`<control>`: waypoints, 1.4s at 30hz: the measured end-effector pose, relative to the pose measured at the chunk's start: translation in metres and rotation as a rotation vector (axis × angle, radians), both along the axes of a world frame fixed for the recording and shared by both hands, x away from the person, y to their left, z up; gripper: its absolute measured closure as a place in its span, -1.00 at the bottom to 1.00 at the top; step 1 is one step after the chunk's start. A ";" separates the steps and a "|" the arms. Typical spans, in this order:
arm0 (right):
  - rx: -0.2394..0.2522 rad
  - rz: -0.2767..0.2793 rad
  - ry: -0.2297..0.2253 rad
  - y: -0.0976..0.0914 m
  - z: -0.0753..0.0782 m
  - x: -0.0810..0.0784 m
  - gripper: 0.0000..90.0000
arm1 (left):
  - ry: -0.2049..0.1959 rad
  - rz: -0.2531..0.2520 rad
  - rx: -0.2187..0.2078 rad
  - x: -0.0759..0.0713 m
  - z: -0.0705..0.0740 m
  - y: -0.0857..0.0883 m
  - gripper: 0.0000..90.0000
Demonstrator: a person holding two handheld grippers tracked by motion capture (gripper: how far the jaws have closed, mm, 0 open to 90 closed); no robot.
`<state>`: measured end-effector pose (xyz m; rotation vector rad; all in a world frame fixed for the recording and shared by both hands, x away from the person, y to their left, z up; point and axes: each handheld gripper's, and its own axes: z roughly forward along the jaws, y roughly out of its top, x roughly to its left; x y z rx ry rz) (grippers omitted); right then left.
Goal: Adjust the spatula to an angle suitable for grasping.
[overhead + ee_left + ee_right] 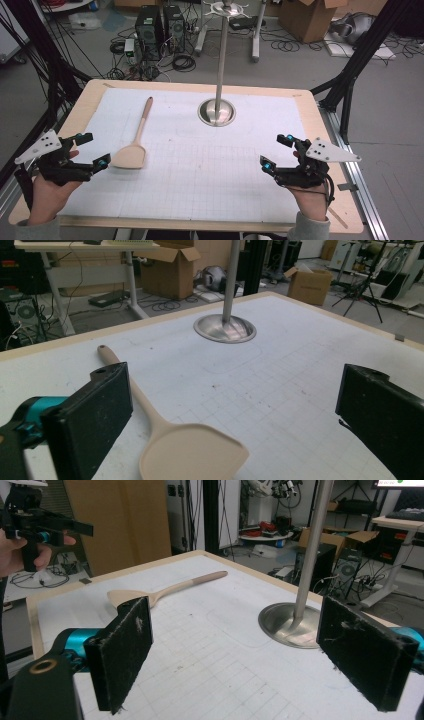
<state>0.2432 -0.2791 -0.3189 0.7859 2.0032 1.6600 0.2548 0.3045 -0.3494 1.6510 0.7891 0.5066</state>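
Note:
A wooden spatula lies flat on the white gridded mat, blade toward the person, handle pointing away. It also lies in the left gripper view as the spatula and in the right gripper view as the spatula. My left gripper hovers at the mat's left edge, just left of the blade, jaws open and empty. My right gripper is held at the right side of the mat, open, nothing between its pads. A steel stand with a round base and tall pole rises at the mat's far middle.
The mat covers a wooden table. Black frame legs stand at the right and left of the table. On the floor beyond are computer towers, cables and cardboard boxes.

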 end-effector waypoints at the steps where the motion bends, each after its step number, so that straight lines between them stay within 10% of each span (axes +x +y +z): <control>1: 0.000 0.000 0.000 0.000 0.000 0.000 -0.69 | 0.001 0.001 0.006 0.001 -0.001 0.000 -0.93; 30: 0.003 0.019 0.052 0.003 -0.010 0.009 -0.69 | 0.090 0.076 0.173 0.054 -0.027 -0.009 0.93; 42: 0.005 0.017 0.055 0.001 -0.011 0.010 -0.69 | 0.110 0.049 0.234 0.082 -0.042 -0.011 0.99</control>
